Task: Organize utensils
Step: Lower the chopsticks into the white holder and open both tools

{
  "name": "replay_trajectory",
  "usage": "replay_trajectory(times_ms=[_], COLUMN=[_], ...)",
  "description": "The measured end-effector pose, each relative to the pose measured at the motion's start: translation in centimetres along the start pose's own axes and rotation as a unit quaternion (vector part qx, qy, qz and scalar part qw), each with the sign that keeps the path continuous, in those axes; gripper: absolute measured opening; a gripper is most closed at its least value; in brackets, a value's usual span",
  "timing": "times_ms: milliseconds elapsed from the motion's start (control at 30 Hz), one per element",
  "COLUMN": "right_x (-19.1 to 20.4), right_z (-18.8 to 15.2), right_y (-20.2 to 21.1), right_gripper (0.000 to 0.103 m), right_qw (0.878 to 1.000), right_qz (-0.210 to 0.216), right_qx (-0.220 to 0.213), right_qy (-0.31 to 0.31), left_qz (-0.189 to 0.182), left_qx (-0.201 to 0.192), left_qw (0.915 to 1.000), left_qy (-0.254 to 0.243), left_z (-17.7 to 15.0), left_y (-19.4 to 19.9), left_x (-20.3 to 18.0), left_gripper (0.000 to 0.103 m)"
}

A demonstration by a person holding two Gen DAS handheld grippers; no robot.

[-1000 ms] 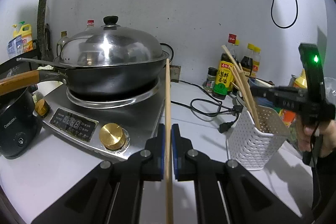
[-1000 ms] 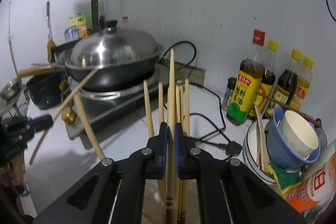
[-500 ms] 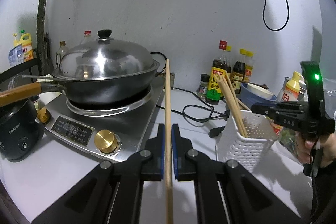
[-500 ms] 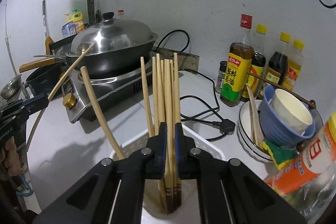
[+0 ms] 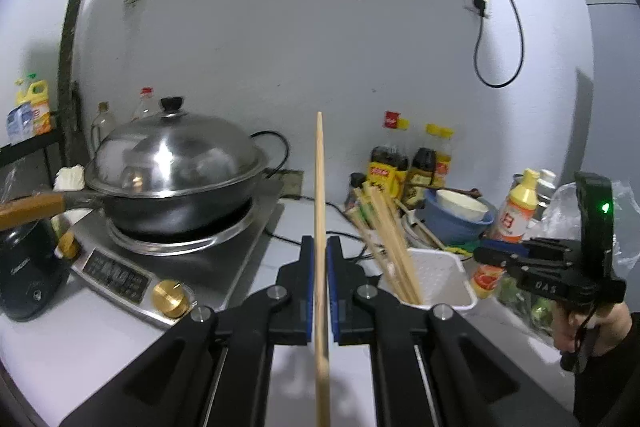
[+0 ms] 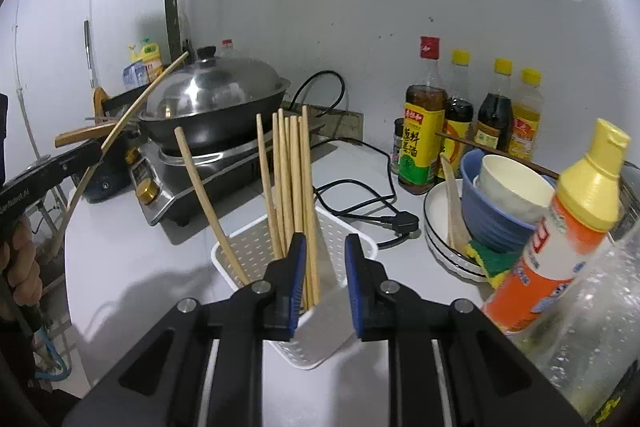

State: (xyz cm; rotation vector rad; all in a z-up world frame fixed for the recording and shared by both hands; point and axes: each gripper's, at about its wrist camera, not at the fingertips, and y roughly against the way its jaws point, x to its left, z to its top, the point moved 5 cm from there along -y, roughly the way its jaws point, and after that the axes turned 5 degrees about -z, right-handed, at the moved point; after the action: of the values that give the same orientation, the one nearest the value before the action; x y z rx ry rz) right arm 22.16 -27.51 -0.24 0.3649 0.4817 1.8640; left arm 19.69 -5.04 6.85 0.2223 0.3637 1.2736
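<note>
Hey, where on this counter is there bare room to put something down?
Free: the white counter between the induction cooker and the white basket, on its near left side. A smaller patch behind the basket is crossed by the black cord. Crowded: right of the basket, with stacked bowls and sauce bottles.

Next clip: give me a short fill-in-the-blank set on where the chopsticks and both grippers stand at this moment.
1. The left gripper is shut on a single ____.
2. The right gripper has its jaws ____, nothing pressed between them.
3. The bundle of chopsticks stands in the white ____.
4. The wok on the cooker is covered by a metal ____.

Missing words: chopstick; open; basket; lid
</note>
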Motion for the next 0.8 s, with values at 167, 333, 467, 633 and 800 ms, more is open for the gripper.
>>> replay_trajectory(times_ms=[167,333,467,633,800], right_x=[-1.3,-2.1,-2.8,-4.0,-5.4], right_z=[-0.3,-0.6,-0.6,-0.8,-1.1], right_y=[0.5,0.5,0.3,0.0,-0.3], right_gripper=[0.019,0.019,0.019,0.019,0.019], right_qw=[1.000,0.999,0.999,0.998,0.997], right_qz=[0.004,0.016,0.022,0.027,0.027], right_qx=[-0.008,-0.014,-0.018,-0.025,-0.029], right_qy=[-0.015,-0.028,-0.038,-0.055,-0.070], left_qz=[-0.037,-0.064,-0.084,-0.102,-0.093], left_qx=[0.004,0.001,0.005,0.014,0.001], left_qw=[0.9992,0.9977,0.9952,0.9895,0.9886], left_qy=[0.015,0.023,0.051,0.102,0.119], left_z=[1.0,2.2,3.1,2.9,2.2], left_y=[-1.9,-4.7,-8.0,-12.7,-15.4], left_x=[-2.3,-4.7,-5.6,-6.9,-8.1], left_gripper=[0.005,0.005,0.005,0.005,0.005])
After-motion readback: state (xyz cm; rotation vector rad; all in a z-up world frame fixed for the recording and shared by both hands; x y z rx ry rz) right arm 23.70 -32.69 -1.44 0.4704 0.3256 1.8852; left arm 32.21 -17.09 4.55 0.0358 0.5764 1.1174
